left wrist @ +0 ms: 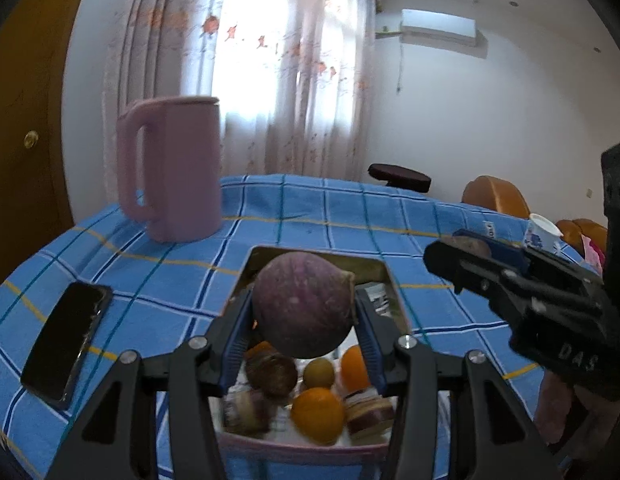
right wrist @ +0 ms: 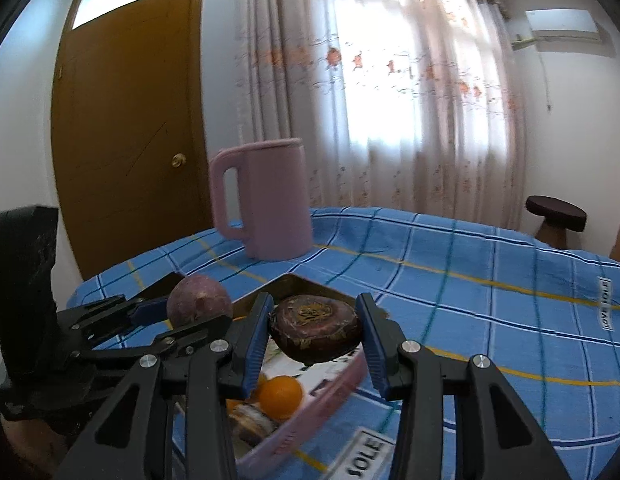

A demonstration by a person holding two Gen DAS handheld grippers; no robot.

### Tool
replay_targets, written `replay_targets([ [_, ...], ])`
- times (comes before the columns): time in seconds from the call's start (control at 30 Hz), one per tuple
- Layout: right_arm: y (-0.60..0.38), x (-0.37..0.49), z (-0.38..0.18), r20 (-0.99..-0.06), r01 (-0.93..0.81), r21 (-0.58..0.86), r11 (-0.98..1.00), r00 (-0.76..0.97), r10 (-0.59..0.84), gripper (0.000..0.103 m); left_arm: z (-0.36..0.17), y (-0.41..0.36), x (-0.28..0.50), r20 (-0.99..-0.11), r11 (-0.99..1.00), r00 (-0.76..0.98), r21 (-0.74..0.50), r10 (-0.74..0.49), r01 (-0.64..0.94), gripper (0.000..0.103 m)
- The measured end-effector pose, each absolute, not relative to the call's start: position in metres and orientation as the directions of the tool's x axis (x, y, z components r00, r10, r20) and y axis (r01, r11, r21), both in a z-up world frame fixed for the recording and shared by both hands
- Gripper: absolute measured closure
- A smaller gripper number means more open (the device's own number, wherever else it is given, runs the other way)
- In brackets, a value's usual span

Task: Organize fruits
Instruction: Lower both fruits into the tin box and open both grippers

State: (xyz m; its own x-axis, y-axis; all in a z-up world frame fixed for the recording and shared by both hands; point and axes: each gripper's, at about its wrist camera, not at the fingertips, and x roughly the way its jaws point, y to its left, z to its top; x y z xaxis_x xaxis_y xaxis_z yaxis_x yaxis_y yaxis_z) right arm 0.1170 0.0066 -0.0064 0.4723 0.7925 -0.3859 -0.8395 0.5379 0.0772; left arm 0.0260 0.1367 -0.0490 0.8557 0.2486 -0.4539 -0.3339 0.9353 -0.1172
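Observation:
My left gripper [left wrist: 303, 312] is shut on a round purple fruit [left wrist: 303, 304] and holds it above a shallow pink-rimmed tray [left wrist: 310, 446] with a mirror-like bottom. In the tray lie oranges [left wrist: 318, 414], a small yellow-green fruit [left wrist: 318, 374] and dark brown-purple fruits [left wrist: 271, 372]. My right gripper [right wrist: 316, 324] is shut on a dark brown, flat-topped fruit [right wrist: 316, 330] above the tray's right rim [right wrist: 310, 420]. The left gripper with its purple fruit [right wrist: 199, 300] shows at the left of the right wrist view. The right gripper [left wrist: 466, 252] shows at the right of the left wrist view.
A pink kettle [left wrist: 173, 168] stands at the back left of the blue checked tablecloth [left wrist: 350, 220]. A black phone [left wrist: 65, 344] lies at the left. A paper cup [left wrist: 544, 232] stands at the far right edge. A dark stool [right wrist: 556, 210] and orange chairs [left wrist: 496, 196] stand beyond the table.

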Motion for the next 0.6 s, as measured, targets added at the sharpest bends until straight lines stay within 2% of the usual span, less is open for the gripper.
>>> replay_targets([
  [0.6,0.050,0.116,-0.044,-0.536,-0.864,0.079,0.497,0.383,0.752,0.058,-0.066,0.158,0.019,-0.522,0.925,0.812,-0.108,0.260,-0.366,0.052],
])
